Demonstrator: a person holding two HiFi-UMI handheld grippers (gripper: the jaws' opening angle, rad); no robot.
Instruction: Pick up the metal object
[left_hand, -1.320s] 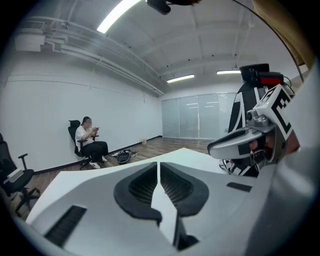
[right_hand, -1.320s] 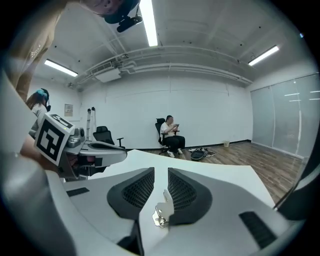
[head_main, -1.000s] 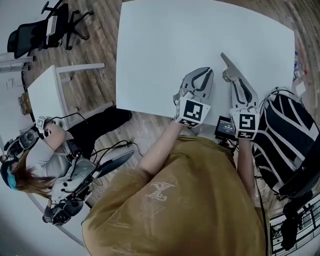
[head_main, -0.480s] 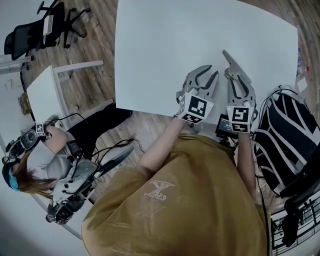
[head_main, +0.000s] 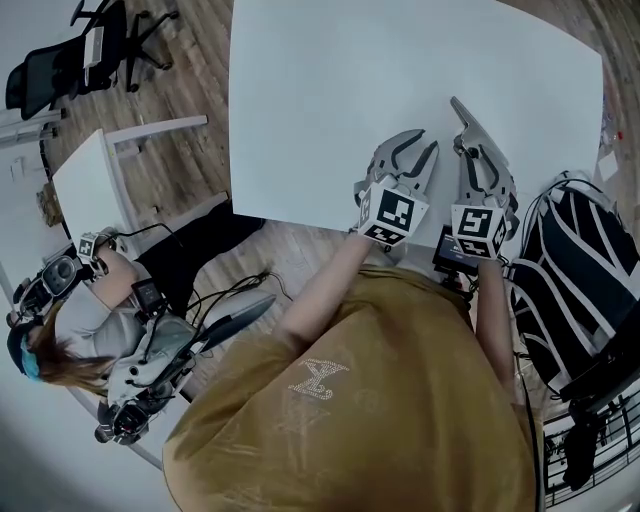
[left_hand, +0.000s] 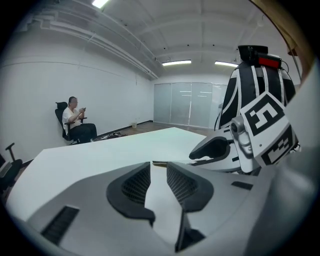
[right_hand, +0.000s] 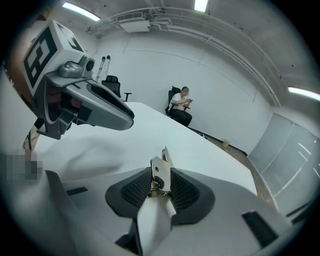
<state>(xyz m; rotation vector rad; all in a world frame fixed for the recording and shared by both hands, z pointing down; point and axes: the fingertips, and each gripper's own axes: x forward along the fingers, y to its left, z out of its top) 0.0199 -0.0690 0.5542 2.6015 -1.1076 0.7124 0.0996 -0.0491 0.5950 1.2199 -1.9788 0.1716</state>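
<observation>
The metal object (right_hand: 160, 171) is clamped between the jaws of the right gripper (right_hand: 160, 194), with its long axis carried out past the jaw tips, above the near right part of the counter (head_main: 330, 90). The jaws of the left gripper (left_hand: 159, 175), just to the left, are narrowly parted with nothing between them.

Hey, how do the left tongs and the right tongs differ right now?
The left tongs stand apart with nothing between them; the right tongs are shut on a small metal object. In the head view, the right tongs reach farther across the white table than the left tongs. Both are at the table's near edge.
</observation>
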